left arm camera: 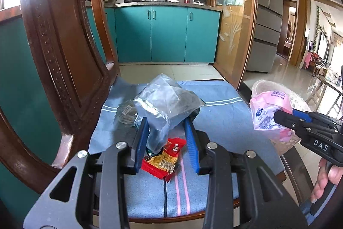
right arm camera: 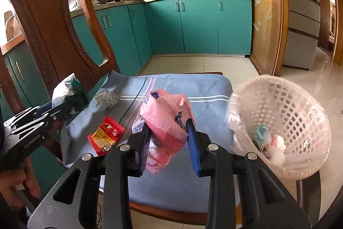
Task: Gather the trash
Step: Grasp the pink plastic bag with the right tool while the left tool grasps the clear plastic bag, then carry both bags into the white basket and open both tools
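My left gripper (left arm camera: 166, 123) is shut on a clear crumpled plastic bag (left arm camera: 167, 100) and holds it above the chair's blue cushion (left arm camera: 218, 121). My right gripper (right arm camera: 169, 128) is shut on a pink plastic bag (right arm camera: 169, 115), held above the cushion left of the white lined basket (right arm camera: 285, 106). A red and gold snack wrapper (left arm camera: 164, 159) lies on the cushion below the left gripper; it also shows in the right wrist view (right arm camera: 106, 135). A small clear crumpled wrapper (right arm camera: 106, 98) lies near the chair back. The basket holds several bits of trash.
The wooden chair back (left arm camera: 64, 46) rises at the left. The basket (left arm camera: 285, 100) stands at the chair's right edge. Teal kitchen cabinets (left arm camera: 167, 35) and a tiled floor lie beyond. A fridge (left arm camera: 268, 25) stands at the right.
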A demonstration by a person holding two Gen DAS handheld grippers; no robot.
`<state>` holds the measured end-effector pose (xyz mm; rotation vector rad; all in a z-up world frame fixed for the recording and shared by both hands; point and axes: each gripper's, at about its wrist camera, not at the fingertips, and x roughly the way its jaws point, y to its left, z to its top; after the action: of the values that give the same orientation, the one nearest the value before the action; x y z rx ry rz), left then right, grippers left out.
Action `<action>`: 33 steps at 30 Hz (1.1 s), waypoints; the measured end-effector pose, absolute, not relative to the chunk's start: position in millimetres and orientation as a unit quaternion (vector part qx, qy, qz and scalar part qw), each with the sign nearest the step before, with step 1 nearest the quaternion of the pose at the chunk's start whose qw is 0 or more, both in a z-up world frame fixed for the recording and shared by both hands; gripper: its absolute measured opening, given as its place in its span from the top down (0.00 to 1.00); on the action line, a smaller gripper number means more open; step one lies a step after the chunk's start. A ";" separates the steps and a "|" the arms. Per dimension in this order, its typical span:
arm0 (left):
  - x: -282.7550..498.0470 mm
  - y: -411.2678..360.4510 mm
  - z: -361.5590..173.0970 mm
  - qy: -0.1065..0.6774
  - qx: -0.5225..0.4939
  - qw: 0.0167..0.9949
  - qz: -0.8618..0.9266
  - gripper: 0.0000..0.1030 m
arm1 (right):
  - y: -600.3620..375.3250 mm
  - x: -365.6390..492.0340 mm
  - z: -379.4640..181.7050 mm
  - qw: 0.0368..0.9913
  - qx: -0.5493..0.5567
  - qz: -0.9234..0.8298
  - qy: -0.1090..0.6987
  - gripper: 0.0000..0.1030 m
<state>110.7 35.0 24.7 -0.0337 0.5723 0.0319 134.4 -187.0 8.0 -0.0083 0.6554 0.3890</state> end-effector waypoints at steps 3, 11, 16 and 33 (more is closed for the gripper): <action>112.1 33.6 23.4 0.285 -0.015 0.958 0.017 0.66 | -187.5 134.7 7.8 0.930 -0.004 0.186 0.318 0.68; 118.1 36.7 14.1 0.297 -0.014 0.954 0.025 0.66 | -187.8 139.7 2.3 0.929 -0.004 0.181 0.323 0.68; 122.5 36.4 4.6 0.309 -0.012 0.951 0.030 0.66 | -187.8 140.8 -0.3 0.930 -0.005 0.175 0.323 0.68; 119.3 35.6 5.7 0.309 -0.015 0.951 0.021 0.66 | -287.3 172.8 31.3 0.960 0.100 0.062 0.252 0.62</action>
<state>119.3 35.6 5.7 -0.0308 0.6294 0.0436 172.8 -287.3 31.3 0.2035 0.5109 0.1256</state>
